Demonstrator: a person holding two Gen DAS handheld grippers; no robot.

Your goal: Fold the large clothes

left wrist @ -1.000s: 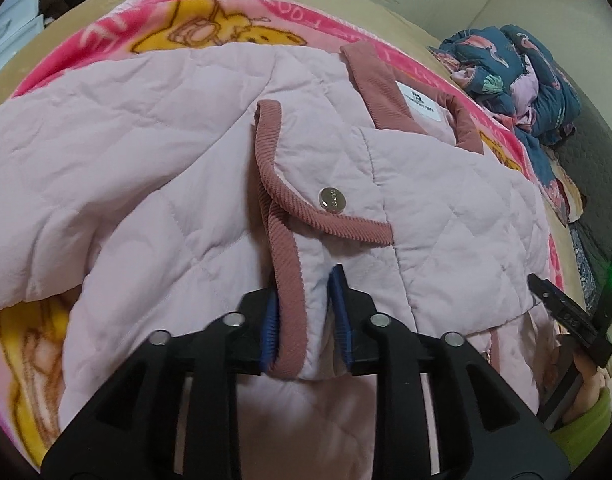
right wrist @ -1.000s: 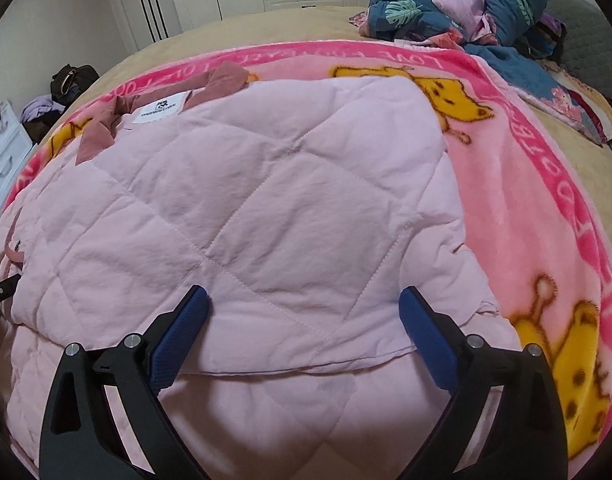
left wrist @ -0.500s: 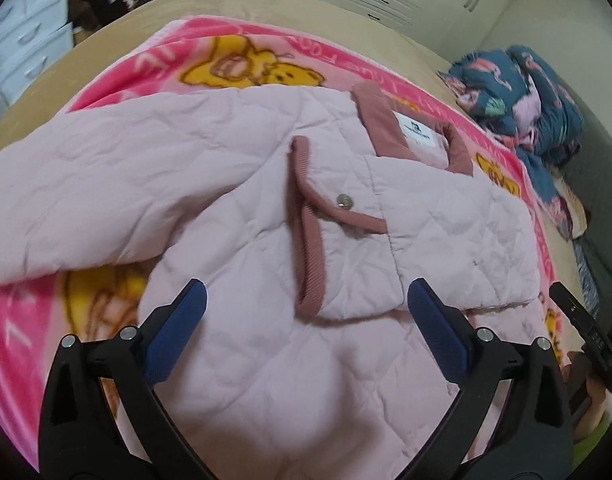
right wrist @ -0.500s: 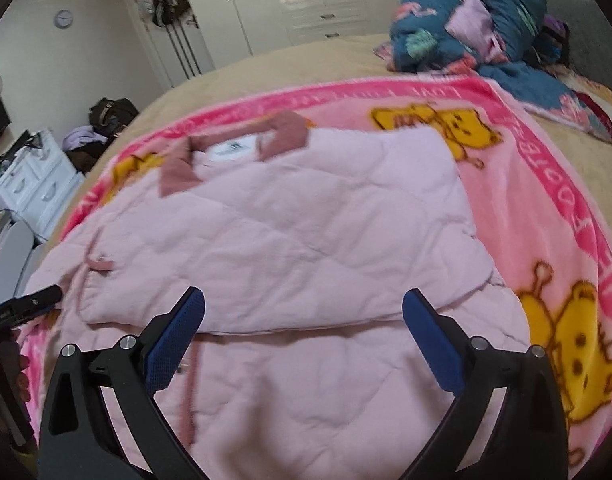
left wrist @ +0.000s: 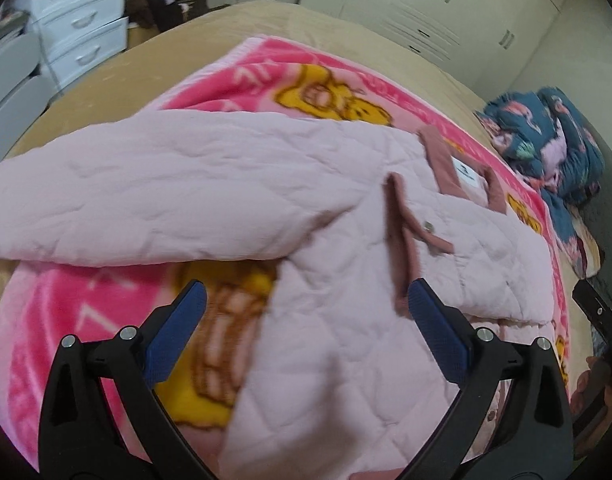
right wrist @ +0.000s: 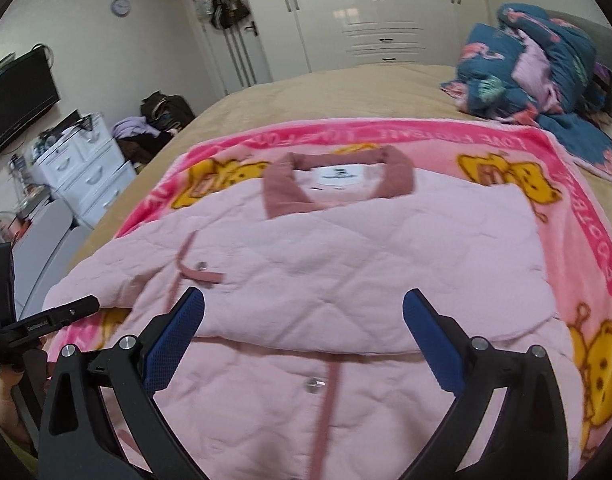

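Both my left gripper (left wrist: 303, 316) and right gripper (right wrist: 303, 322) are spread, empty. Quilted jacket (right wrist: 346, 280) lies ahead of the fingers: soft, bulky, probably light. Grip the unfolded sleeve (left wrist: 145, 200).

White wardrobes (right wrist: 370, 16) line the wall behind the bed (right wrist: 346, 84); a drawer chest (right wrist: 89, 172) stands left.

1. We look along our right gripper (right wrist: 303, 330), its blue-padded fingers (right wrist: 173, 340) spread wide apart and holding nothing.
2. Beyond it a pale pink quilted jacket (right wrist: 326, 264) lies flat on a bright pink cartoon blanket (right wrist: 554, 168), collar (right wrist: 281, 188) at the far end, one side folded across its front.
3. At the left edge our left gripper (right wrist: 37, 326) pokes in beside one sleeve.
4. A crumpled blue floral quilt (right wrist: 546, 60) sits far right; white drawers (right wrist: 89, 172) stand left.
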